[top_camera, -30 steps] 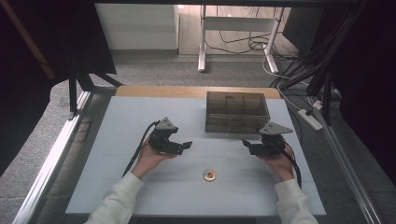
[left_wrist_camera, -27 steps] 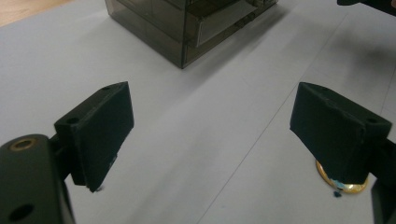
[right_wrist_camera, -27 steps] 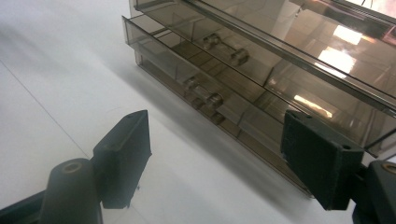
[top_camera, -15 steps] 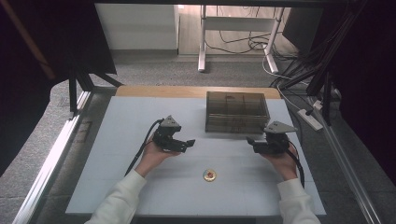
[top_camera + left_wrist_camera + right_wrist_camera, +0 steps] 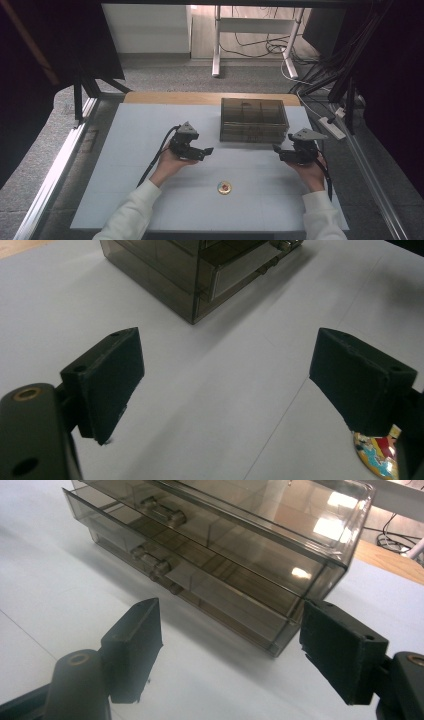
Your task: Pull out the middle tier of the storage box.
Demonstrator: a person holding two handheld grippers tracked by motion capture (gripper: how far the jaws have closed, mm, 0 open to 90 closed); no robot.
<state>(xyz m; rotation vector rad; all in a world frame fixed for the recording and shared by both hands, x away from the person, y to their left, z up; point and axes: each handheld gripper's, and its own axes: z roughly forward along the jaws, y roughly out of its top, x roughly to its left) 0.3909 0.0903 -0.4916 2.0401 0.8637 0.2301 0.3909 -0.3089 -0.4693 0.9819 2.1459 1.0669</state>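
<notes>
Flanking the drawer box, left gripper and right gripper hover open-jawed.

Layout on the table

Drawer box at the far middle-right, front toward the near edge. Left gripper near the box's front left corner, right gripper just beside its front right corner, both apart from it and above the table. Badge flat on the table, nearer than both grippers, roughly between them, well apart from the box.
</notes>
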